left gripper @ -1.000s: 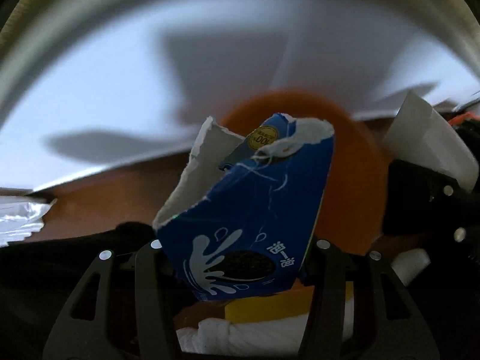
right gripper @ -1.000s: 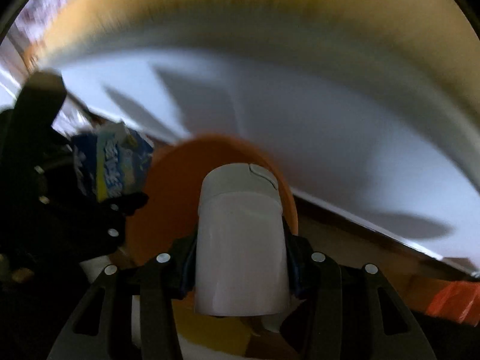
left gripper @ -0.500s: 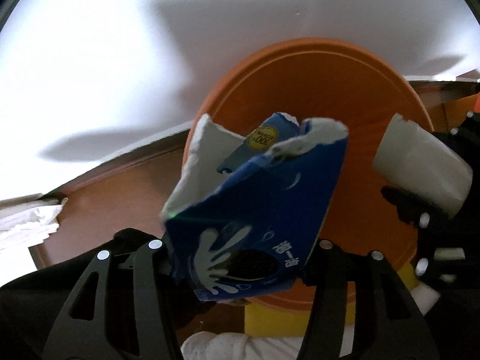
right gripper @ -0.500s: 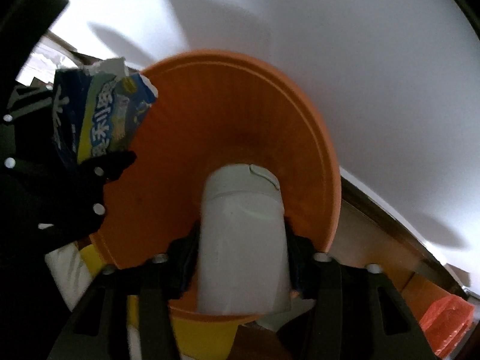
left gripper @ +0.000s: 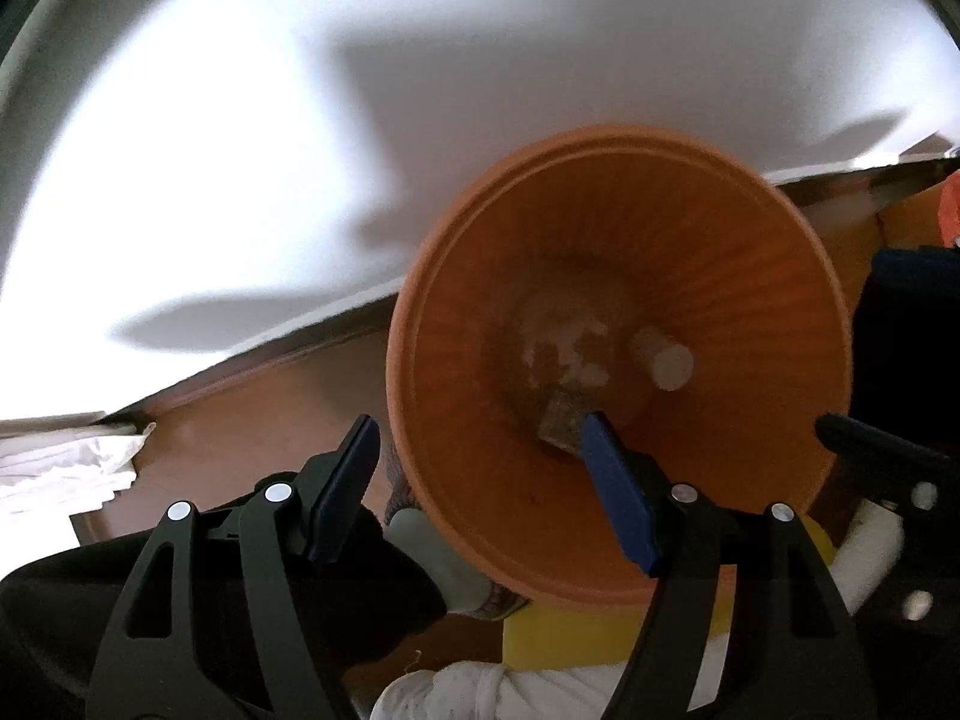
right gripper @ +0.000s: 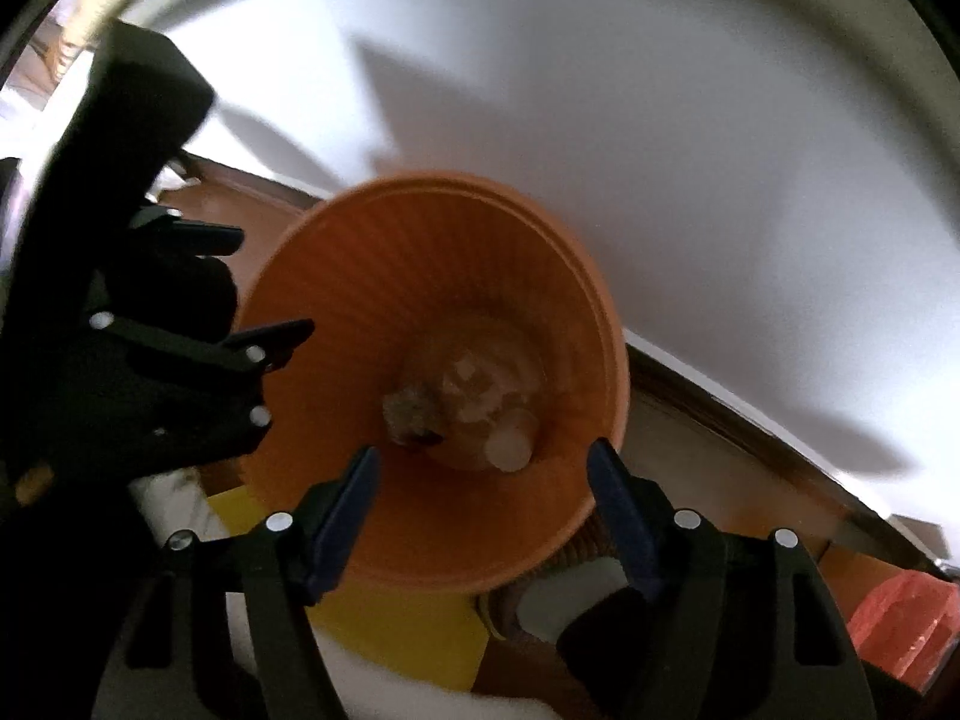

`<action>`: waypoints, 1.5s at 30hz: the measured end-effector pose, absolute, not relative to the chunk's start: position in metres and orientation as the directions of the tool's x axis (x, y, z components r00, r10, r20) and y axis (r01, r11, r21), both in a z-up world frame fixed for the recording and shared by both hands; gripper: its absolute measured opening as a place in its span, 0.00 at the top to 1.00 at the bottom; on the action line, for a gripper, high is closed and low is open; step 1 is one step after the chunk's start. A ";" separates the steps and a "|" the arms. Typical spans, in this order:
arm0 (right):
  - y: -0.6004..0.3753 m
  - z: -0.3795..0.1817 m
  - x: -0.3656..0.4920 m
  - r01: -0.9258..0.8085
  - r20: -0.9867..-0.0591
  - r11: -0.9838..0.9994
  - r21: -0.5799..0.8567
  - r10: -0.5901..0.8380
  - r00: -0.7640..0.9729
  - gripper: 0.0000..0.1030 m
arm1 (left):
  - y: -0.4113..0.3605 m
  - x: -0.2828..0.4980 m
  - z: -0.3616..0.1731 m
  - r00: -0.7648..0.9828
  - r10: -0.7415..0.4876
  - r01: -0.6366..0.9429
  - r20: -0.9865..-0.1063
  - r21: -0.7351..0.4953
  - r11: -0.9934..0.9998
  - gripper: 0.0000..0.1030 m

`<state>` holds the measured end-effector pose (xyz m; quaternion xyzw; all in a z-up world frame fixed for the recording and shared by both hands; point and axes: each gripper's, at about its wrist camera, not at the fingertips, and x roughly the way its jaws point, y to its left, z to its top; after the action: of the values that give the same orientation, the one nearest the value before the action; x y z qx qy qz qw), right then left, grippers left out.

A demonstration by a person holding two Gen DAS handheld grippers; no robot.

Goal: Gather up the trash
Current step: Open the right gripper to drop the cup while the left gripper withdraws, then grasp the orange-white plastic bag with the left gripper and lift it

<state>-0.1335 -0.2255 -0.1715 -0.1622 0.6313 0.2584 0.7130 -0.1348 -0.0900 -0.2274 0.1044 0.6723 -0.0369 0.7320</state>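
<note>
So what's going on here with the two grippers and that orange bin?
A person holds two handheld grippers over a ribbed orange plastic waste bin standing on the floor by a white wall. The left gripper and the right gripper are both open and empty, poised above the bin's mouth. At the bottom of the bin lie pieces of trash, including a white cylindrical container and a crumpled wrapper. A yellow sheet lies under the bin.

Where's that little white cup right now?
The white cup lies on its side at the bottom of the orange bin, right of the crumpled scraps in the left wrist view, below both open grippers.
</note>
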 end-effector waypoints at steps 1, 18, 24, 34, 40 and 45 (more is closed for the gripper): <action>-0.232 -0.157 -0.138 -0.575 -0.980 0.812 0.098 0.179 0.086 0.32 | -0.088 -0.138 -0.221 0.106 0.078 0.197 -0.991 0.098 0.976 0.34; -0.322 0.048 -0.066 -0.386 -0.667 0.883 0.266 0.458 0.588 0.29 | -0.096 -0.072 -0.002 0.673 0.012 0.244 -0.740 0.237 0.940 0.15; -0.349 0.057 0.002 -0.227 -0.556 0.920 0.318 0.375 0.741 0.25 | -0.142 0.004 -0.005 0.765 0.149 0.264 -0.627 0.517 0.814 0.15; -0.381 0.015 0.030 -0.105 -0.573 0.892 0.439 0.368 0.733 0.23 | -0.172 0.059 -0.039 0.788 0.166 0.334 -0.593 0.638 0.693 0.15; -0.371 0.010 0.028 -0.120 -0.593 0.917 0.382 0.342 0.729 0.23 | -0.151 0.088 -0.028 0.700 0.031 0.349 -0.714 0.379 0.857 0.79; -0.356 0.011 0.026 -0.167 -0.607 0.929 0.330 0.344 0.716 0.28 | -0.093 0.036 0.017 0.699 -0.183 0.293 -0.691 0.044 0.955 0.81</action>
<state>0.0255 -0.3562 0.0106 0.1267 0.3498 0.1394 0.9177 0.0364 -0.0927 0.0168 0.0755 0.3655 -0.1294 0.9187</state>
